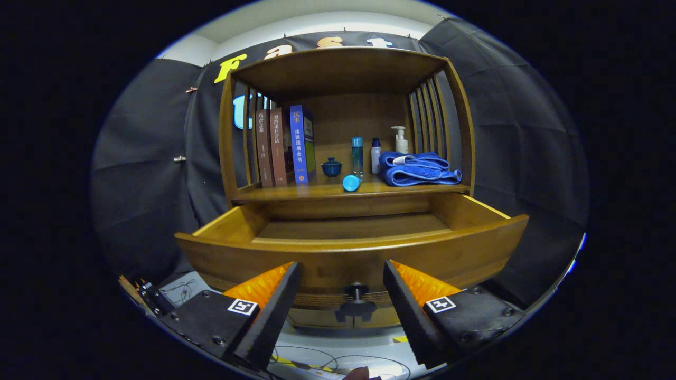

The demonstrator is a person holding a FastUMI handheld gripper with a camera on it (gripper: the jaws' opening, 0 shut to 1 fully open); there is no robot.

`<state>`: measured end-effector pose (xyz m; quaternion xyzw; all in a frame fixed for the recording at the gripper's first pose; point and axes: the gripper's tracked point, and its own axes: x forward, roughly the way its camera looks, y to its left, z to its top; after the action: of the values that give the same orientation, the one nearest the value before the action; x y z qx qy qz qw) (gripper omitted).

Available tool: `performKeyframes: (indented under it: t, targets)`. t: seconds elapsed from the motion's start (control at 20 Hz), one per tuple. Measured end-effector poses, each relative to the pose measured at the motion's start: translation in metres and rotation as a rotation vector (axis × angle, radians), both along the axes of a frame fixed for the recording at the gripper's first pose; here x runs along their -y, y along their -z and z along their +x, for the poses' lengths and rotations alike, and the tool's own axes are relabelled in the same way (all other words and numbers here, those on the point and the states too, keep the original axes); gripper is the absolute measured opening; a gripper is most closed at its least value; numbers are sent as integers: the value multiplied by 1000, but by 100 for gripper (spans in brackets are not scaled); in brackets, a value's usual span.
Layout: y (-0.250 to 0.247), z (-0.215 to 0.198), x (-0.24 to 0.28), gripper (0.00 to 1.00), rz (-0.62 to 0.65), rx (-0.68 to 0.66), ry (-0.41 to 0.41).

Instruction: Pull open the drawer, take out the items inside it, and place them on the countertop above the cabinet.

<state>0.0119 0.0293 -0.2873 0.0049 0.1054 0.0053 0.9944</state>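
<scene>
The claw (pixel 341 295) hangs released, fingers spread either side of the drawer (pixel 348 253) knob (pixel 357 298). The drawer stands pulled out; a blue bottle (pixel 351 182) lies on the tabletop (pixel 317 191) beside books (pixel 285 145) and towel (pixel 417 169).

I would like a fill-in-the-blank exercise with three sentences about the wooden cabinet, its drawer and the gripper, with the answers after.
1. The curved wooden drawer of the cabinet is pulled ____.
2. The gripper has its fingers spread, and the dark round knob of the drawer sits ____ them.
3. On the countertop, the folded blue towel lies to the ____ of the small blue capsule-shaped container that lies on its side.

Missing words: open; between; right
</scene>
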Motion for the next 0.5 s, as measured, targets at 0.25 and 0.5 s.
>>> performKeyframes:
  t: [0.25, 0.5]
  targets:
    - [17, 8, 5, 100, -41, 12, 23]
    - [18, 9, 7, 100, -56, 7, 27]
